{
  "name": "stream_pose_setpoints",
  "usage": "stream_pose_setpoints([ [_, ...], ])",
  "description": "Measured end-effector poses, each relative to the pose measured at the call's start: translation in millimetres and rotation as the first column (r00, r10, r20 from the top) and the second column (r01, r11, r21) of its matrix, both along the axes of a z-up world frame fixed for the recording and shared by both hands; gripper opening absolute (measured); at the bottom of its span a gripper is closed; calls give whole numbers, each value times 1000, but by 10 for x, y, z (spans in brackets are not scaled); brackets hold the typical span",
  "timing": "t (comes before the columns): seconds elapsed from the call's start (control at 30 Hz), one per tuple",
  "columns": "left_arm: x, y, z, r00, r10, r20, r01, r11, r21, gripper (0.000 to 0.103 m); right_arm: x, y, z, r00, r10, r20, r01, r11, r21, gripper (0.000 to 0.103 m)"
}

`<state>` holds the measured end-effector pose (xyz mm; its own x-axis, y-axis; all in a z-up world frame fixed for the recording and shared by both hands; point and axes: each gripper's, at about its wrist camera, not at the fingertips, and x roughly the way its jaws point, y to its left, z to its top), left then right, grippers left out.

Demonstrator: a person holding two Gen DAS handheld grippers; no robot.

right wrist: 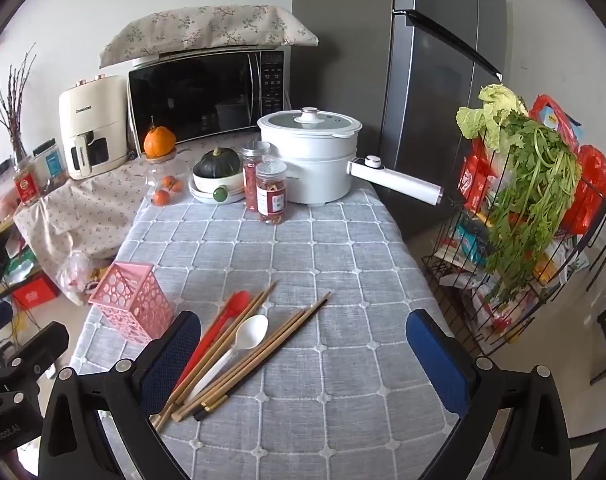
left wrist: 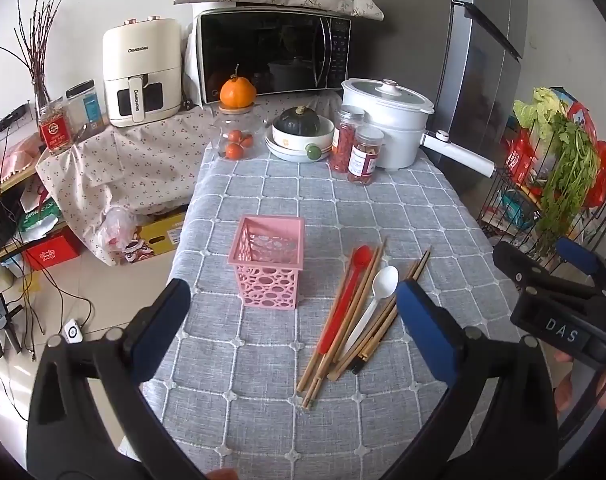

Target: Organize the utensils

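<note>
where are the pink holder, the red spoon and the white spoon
pink holder (left wrist: 268,276), left wrist view, front wall
red spoon (left wrist: 361,256), left wrist view, bowl
white spoon (right wrist: 254,331), right wrist view, bowl

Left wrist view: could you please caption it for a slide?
Open left hand-held gripper above spoons and chopsticks beside an empty pink basket.

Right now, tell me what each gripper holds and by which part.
Nothing is held. The left gripper and right gripper both hang open above the table; the spoons and chopsticks lie untouched.
</note>
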<state>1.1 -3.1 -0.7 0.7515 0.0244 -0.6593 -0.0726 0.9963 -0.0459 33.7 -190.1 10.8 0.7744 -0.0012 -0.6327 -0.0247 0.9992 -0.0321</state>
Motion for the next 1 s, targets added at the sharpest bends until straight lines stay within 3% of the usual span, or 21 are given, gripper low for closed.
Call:
stream_pose_setpoints([
  [1.0, -7, -14, 1, 1000, -4, 3, 4, 1000, -22, 102, 2, 20, -46, 1000, 1, -9, -1, 1000, 8, 103],
])
